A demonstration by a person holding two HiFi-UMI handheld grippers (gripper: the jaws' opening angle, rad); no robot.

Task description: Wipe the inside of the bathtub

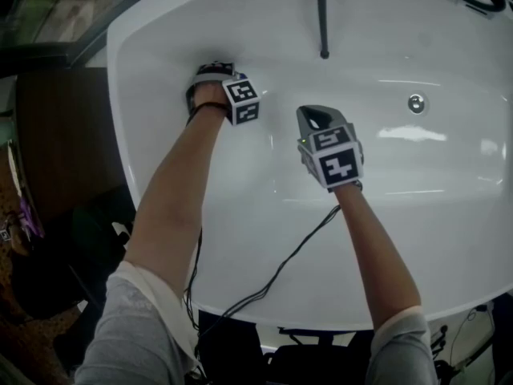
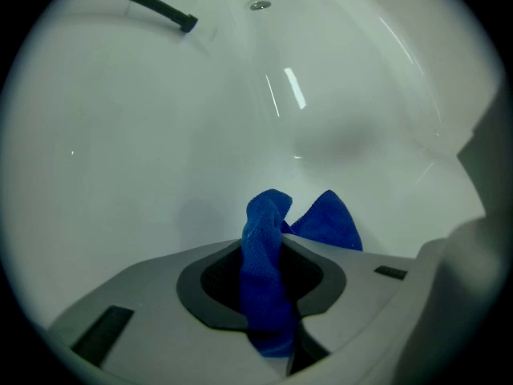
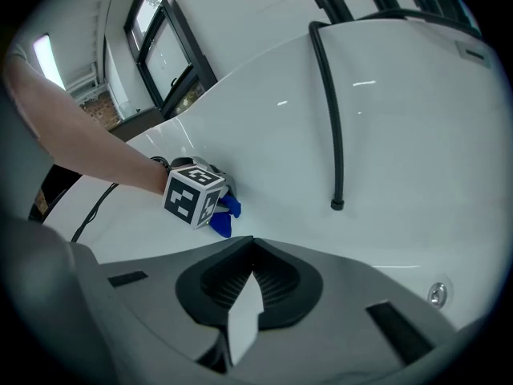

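The white bathtub [image 1: 240, 239] fills the head view. My left gripper [image 1: 213, 77] is pressed low against the tub's inner wall at the upper left, shut on a blue cloth [image 2: 267, 263]. The cloth's free end [image 2: 325, 219] pokes out past the jaws onto the white surface. In the head view the cloth is hidden under the hand and the gripper. In the right gripper view the blue cloth [image 3: 226, 213] peeks out beside the left marker cube [image 3: 192, 195]. My right gripper [image 1: 314, 119] hovers over the tub's middle, its jaws shut with nothing held [image 3: 252, 249].
A black hose [image 1: 322, 14] hangs down the far wall, and its end [image 2: 187, 24] shows in the left gripper view. A round metal fitting [image 1: 416, 103] sits in the tub wall at right. A thin cable [image 1: 272, 275] trails over the near rim.
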